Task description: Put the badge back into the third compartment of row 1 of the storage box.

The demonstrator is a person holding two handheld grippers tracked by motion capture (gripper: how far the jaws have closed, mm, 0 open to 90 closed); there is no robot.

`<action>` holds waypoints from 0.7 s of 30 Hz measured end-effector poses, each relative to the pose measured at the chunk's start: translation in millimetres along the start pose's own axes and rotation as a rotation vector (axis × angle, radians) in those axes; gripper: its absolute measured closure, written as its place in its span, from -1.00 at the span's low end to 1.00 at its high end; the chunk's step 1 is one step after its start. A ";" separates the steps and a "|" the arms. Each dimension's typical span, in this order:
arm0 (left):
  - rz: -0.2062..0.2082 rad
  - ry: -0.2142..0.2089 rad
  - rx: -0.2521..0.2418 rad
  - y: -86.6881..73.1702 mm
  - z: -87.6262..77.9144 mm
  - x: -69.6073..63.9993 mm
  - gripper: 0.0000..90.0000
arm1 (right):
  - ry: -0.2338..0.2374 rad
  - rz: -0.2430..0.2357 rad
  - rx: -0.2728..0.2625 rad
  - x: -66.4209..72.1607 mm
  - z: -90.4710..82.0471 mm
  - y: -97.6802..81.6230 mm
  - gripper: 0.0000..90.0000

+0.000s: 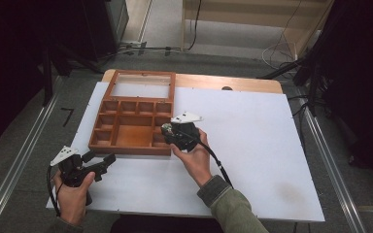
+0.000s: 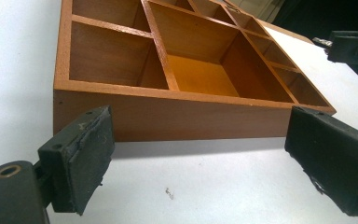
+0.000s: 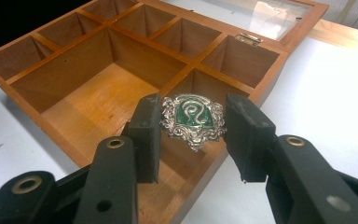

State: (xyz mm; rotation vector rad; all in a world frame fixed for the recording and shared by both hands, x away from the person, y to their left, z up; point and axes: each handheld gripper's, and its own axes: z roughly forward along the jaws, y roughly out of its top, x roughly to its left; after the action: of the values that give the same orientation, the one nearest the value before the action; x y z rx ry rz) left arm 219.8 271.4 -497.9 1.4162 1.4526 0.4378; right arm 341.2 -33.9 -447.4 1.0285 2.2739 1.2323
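Right gripper (image 3: 193,135): jaws closed on a silver-and-green crest badge (image 3: 193,122), pads pressing its two sides. Badge is held above the wooden compartment box (image 3: 98,100), over the small compartments along the box's near right edge, beside the large central compartment. Left gripper (image 1: 99,162): jaws wide, nothing between them, just short of the box's near left corner. Beyond, the box's glass lid (image 1: 141,86) lies open.
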 end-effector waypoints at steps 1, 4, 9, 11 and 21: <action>0.000 0.000 0.000 0.0 0.0 -0.1 -0.82 | 0.002 0.000 0.003 0.0 1.0 0.4 0.23; -0.002 -0.002 -0.002 0.0 0.1 -0.1 -0.82 | 0.004 0.002 0.007 0.2 4.7 0.9 0.23; -0.003 -0.005 -0.006 0.0 0.1 -0.7 -0.82 | 0.002 -0.001 0.013 0.8 10.4 3.0 0.23; -0.003 -0.006 -0.007 0.0 0.0 -1.0 -0.82 | 0.001 0.000 0.014 1.4 12.6 5.1 0.23; -0.004 -0.010 -0.008 0.2 -0.2 -1.4 -0.82 | 0.003 -0.006 0.014 4.2 23.0 12.4 0.23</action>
State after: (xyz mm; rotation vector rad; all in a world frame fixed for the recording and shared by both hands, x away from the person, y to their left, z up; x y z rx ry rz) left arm 219.5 270.2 -497.1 1.4068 1.4440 0.4329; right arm 357.6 -13.2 -449.7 1.0250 2.2887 1.2184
